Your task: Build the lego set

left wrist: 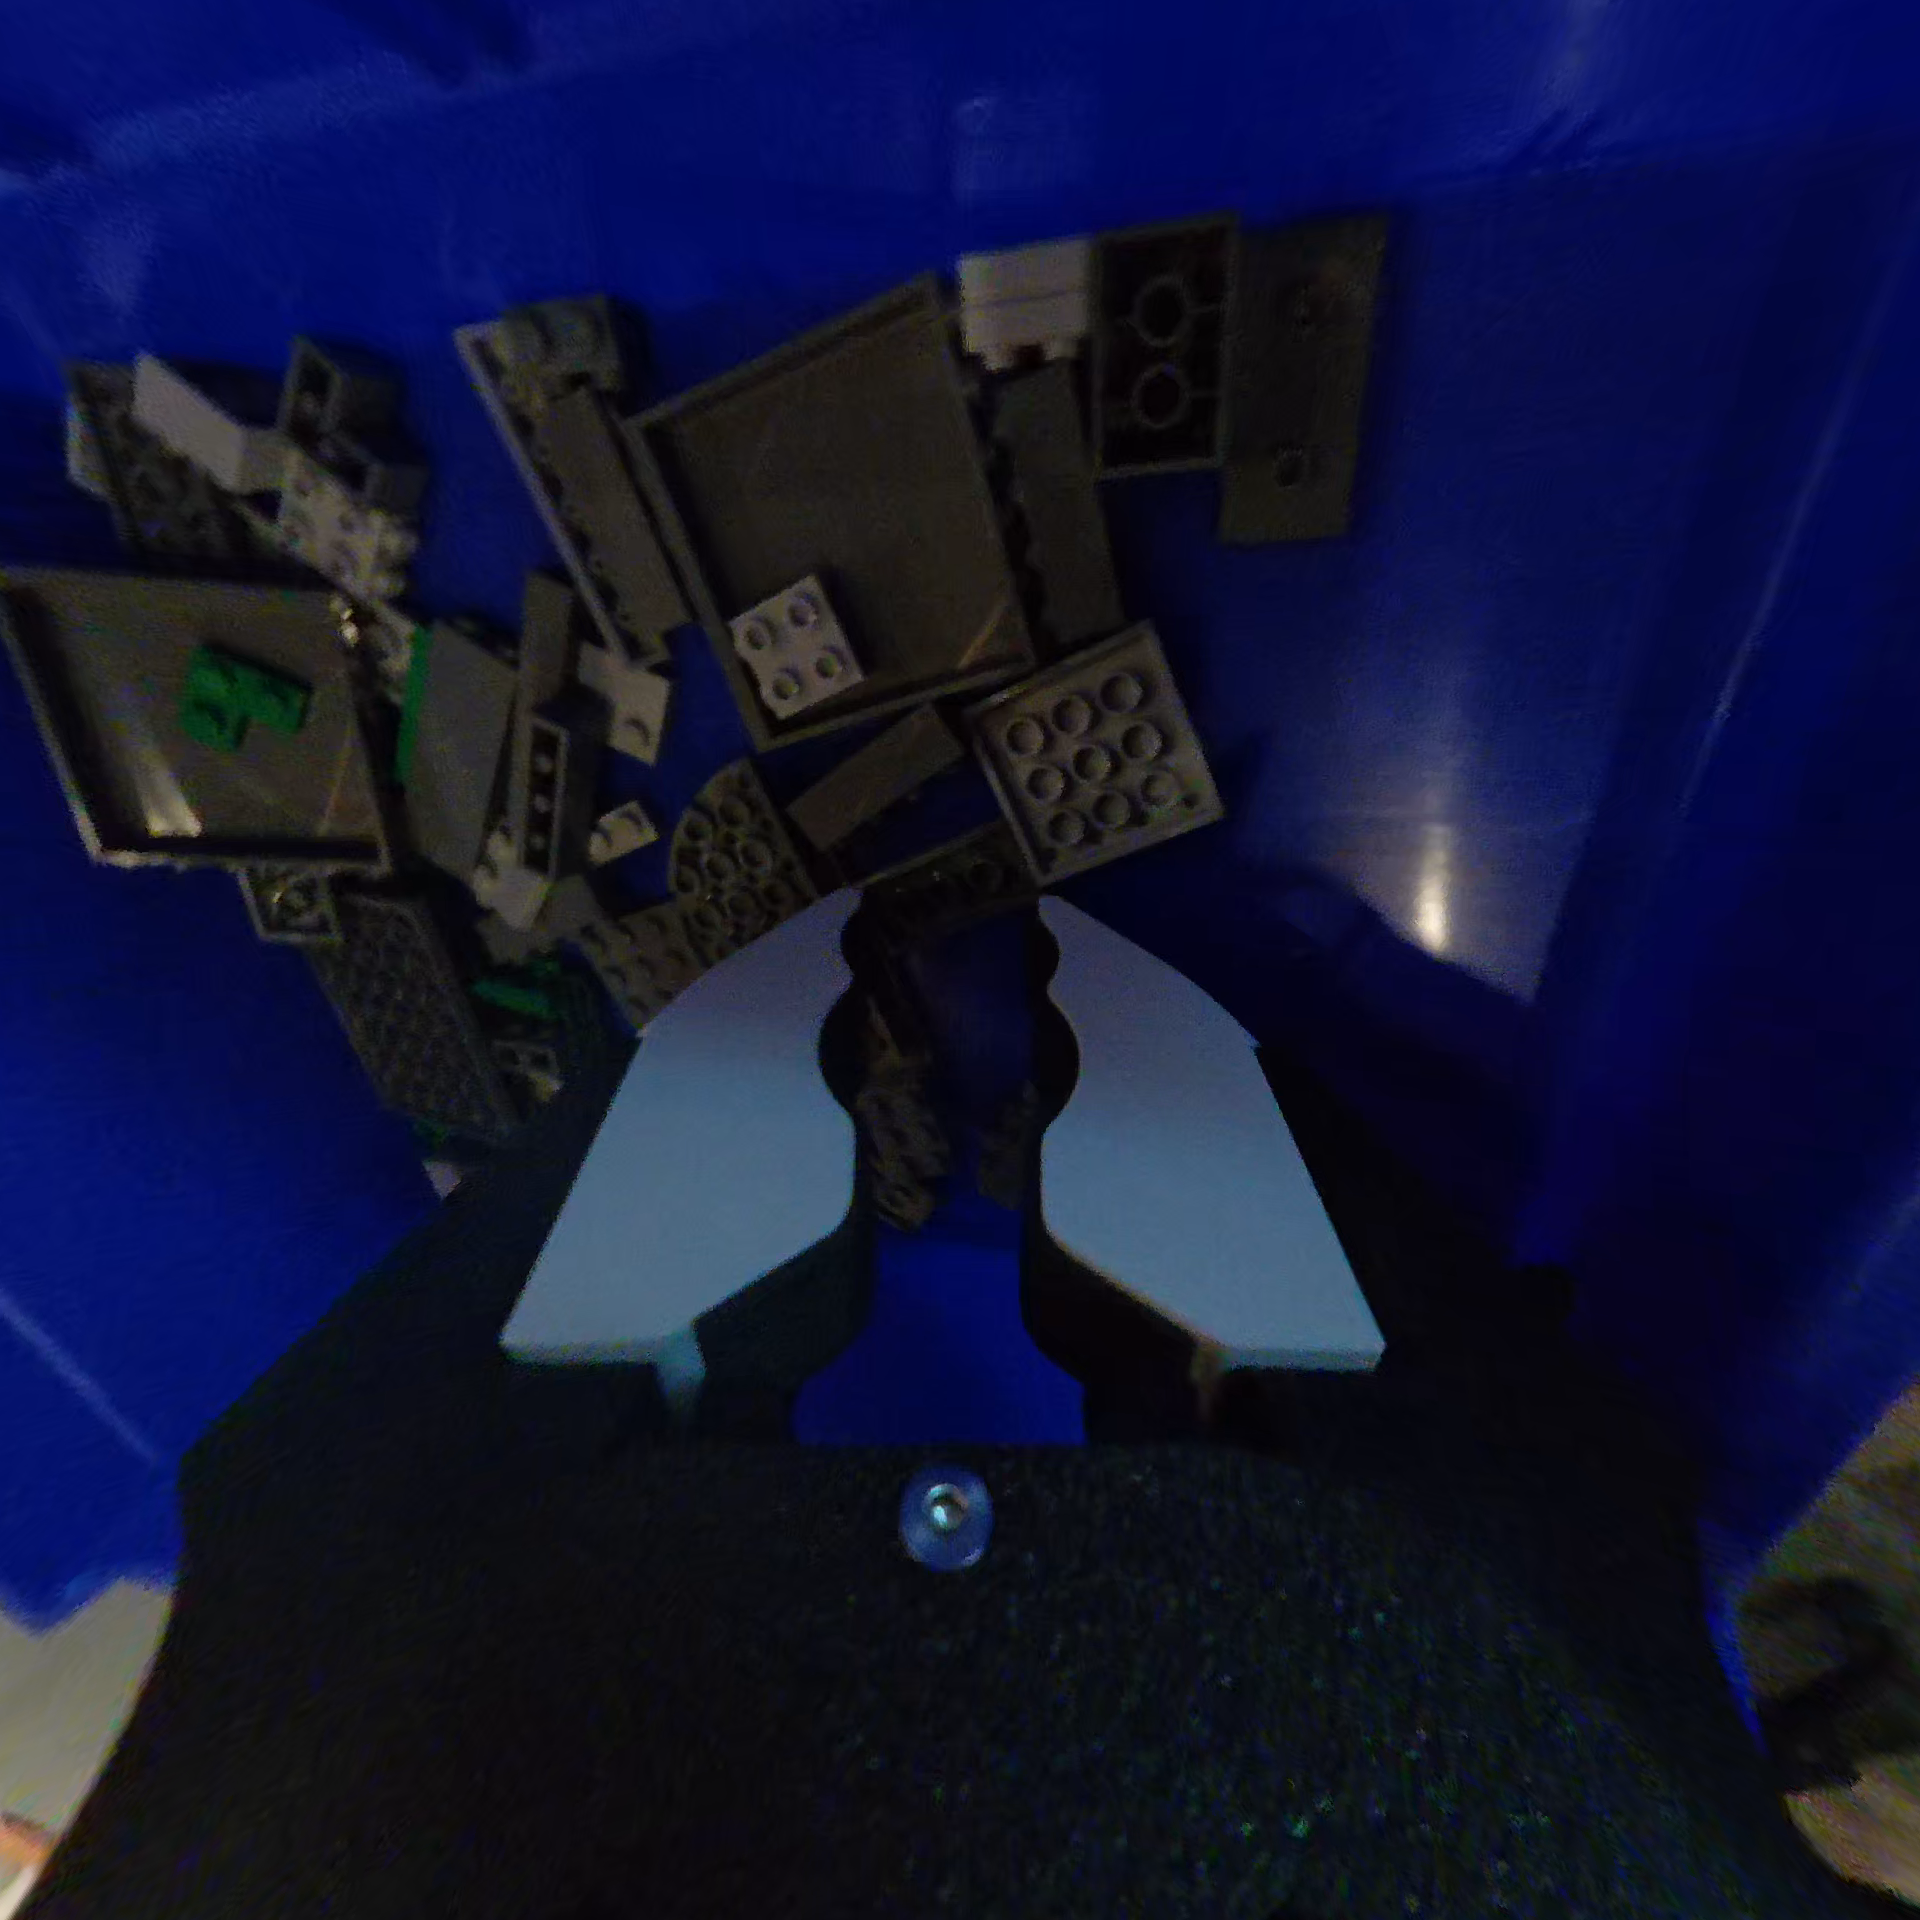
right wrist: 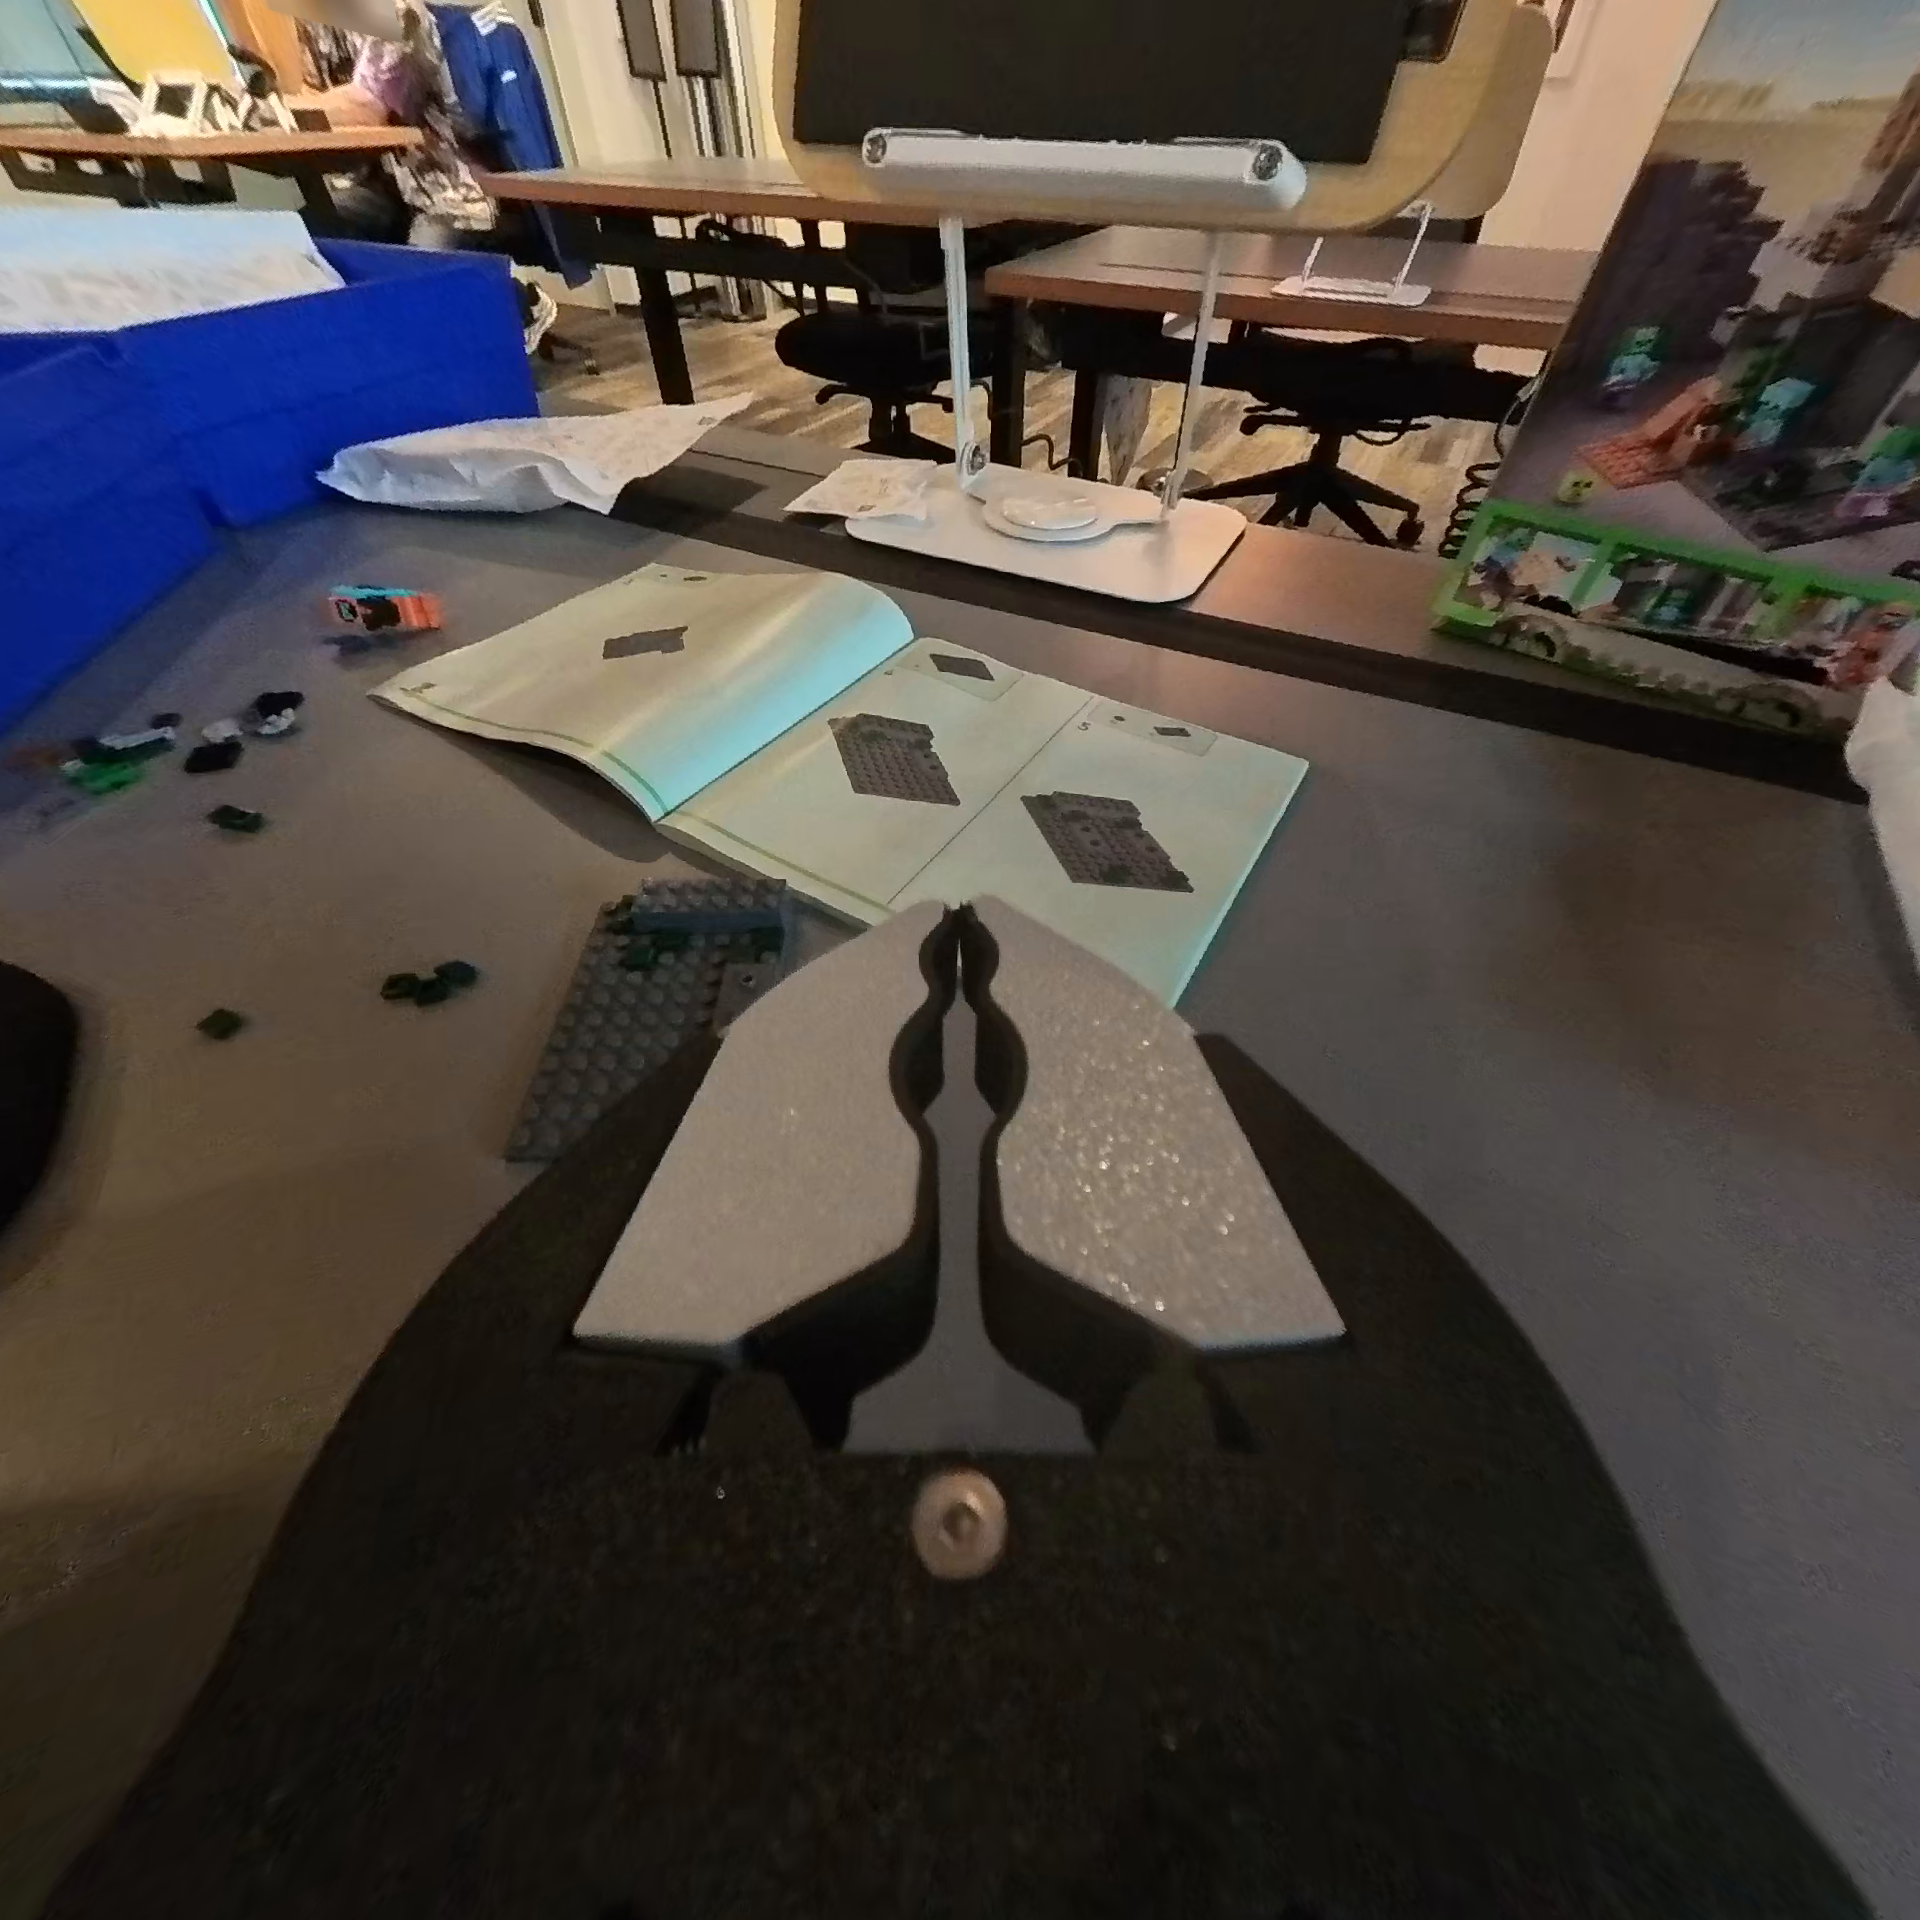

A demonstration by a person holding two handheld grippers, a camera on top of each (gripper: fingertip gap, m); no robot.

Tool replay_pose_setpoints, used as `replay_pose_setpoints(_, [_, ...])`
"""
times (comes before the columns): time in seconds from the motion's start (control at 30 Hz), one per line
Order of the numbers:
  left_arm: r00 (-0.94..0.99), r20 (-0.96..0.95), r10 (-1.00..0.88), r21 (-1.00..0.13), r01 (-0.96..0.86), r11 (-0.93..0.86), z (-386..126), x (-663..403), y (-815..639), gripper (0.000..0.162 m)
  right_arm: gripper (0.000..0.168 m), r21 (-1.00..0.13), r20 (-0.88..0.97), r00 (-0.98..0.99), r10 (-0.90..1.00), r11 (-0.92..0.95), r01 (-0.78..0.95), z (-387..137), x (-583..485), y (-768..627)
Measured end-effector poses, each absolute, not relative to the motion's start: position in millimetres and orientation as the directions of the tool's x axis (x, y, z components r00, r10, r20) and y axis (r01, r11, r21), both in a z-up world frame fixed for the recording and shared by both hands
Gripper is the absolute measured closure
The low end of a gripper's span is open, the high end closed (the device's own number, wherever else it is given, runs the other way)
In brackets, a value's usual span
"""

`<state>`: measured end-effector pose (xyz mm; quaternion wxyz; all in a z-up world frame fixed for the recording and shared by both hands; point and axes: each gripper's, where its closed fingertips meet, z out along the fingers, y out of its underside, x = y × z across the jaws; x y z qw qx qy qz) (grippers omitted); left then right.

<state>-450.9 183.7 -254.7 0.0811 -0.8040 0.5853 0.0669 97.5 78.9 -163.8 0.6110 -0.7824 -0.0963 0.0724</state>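
Left gripper (left wrist: 948, 914), jaws part-open inside the blue bin (left wrist: 1558, 520), straddles a dark brick (left wrist: 909, 1091) running 12-to-6; the pile (left wrist: 831, 540) lies at 11. Right gripper (right wrist: 958, 909), closed and empty, hovers with the baseplate (right wrist: 634, 1008) at 10.

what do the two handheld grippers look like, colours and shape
Both look alike. The left gripper and right gripper each have a wide black, grainy-textured body that narrows forward into a pair of pale grey, wedge-shaped fingers. The inner edges of the jaws are black and wavy. A single round silver screw sits in the middle of the body. No cables, sleeves or markings show.
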Motion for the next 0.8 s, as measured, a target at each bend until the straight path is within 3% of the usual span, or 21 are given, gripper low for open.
replay_pose_setpoints(0.5, [0.271, -0.145, -0.951, -0.049, -0.962, -0.267, -253.8, -451.5, 179.5, 0.146, 0.168, -0.966, -0.004, 0.967, 0.254, -0.25, 0.062, -168.5, 97.0, 80.0])
replay_pose_setpoints(0.8, [0.366, -0.152, -0.918, -0.174, -0.924, -0.34, -220.4, -458.1, 157.3, 0.148, 0.168, -0.963, 0.01, 0.966, 0.257, -0.259, 0.079, -170.5, 94.1, 82.8])
